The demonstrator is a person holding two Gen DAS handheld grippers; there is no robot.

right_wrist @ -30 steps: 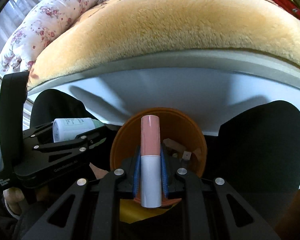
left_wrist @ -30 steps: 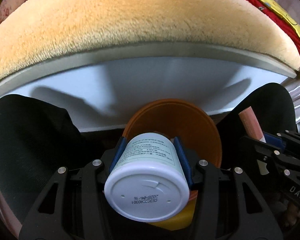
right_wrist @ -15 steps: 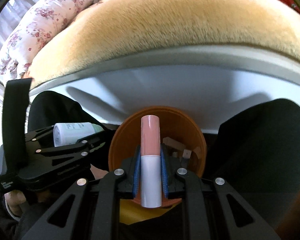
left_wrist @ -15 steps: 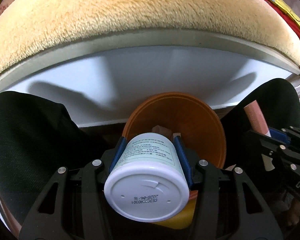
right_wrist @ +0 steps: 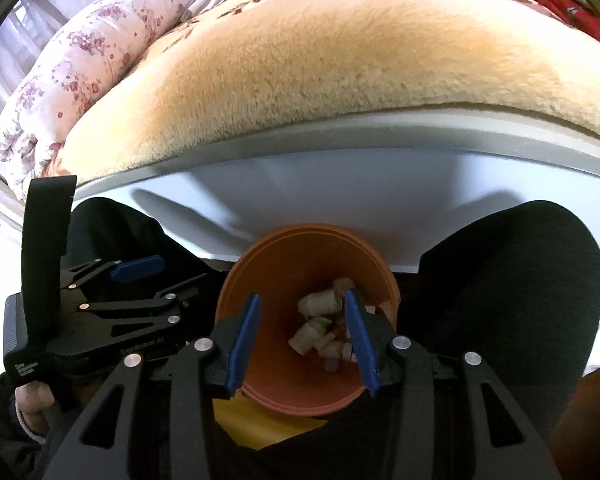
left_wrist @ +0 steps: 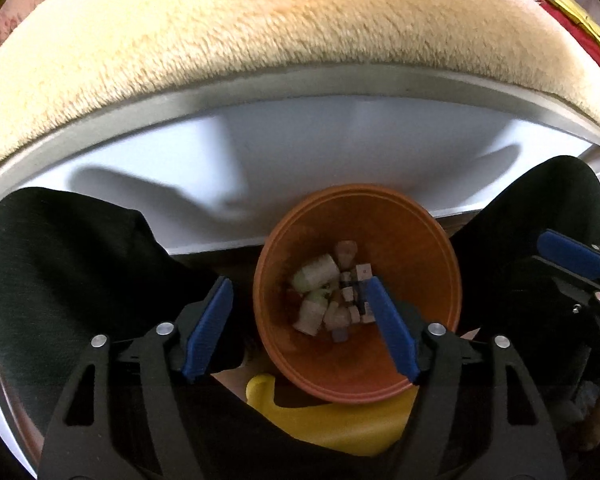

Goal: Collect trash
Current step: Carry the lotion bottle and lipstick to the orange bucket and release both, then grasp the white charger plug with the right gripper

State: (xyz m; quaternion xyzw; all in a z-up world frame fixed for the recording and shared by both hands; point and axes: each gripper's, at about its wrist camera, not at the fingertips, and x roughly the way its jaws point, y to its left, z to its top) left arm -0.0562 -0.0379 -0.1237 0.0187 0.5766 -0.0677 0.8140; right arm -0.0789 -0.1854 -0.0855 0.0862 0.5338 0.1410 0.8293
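An orange bin (left_wrist: 384,220) (right_wrist: 300,248) stands below both grippers, between a person's knees. Small trash lies at its bottom, among it a white bottle (left_wrist: 318,276) (right_wrist: 318,304) and a pinkish tube end (left_wrist: 346,248). In the left wrist view my left gripper (left_wrist: 299,283) hangs over the bin's mouth. Its jaws are opening and nothing is between the blue pads. My right gripper (right_wrist: 301,295) is also over the bin, jaws opening and nothing in them. The left gripper (right_wrist: 160,284) shows beside it, a hand on its handle.
A tan plush blanket (right_wrist: 340,80) covers the bed behind the bin, above a white bed side (left_wrist: 300,152). Black-trousered knees (left_wrist: 68,264) (right_wrist: 512,280) flank the bin closely. A yellow object (left_wrist: 340,420) lies under its near rim. A floral quilt (right_wrist: 80,64) lies far left.
Both grippers have opened. The white jar has left the left jaws and the pink-and-white tube has left the right jaws; both now lie in the orange bin.
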